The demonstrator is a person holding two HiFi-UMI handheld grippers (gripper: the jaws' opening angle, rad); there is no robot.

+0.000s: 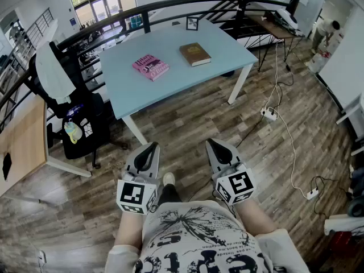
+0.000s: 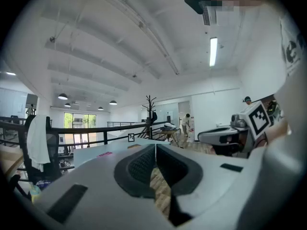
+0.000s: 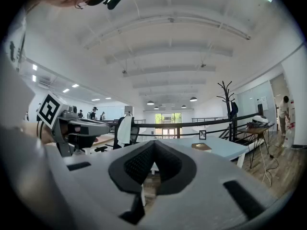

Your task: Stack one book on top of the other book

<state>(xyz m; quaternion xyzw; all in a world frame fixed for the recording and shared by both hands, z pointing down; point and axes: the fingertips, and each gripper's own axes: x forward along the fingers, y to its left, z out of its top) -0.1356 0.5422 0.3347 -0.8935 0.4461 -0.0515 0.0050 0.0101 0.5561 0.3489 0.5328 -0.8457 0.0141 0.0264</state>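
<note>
Head view shows both books well ahead of the fingers, lying apart on the pale blue counter (image 1: pixel 187 81): a pink book (image 1: pixel 151 66) beyond the left gripper (image 1: pixel 152 146) and a brown book (image 1: pixel 195 54) beyond the right gripper (image 1: pixel 212 143). Both pairs of fingers are clenched on nothing.

The head view is looking steeply down from well back of the desk (image 1: pixel 170 41); the 2 gripper views are looking level along the left claw (image 2: pixel 156 150) and right claw (image 3: pixel 154 145), sharing that distant desk
</note>
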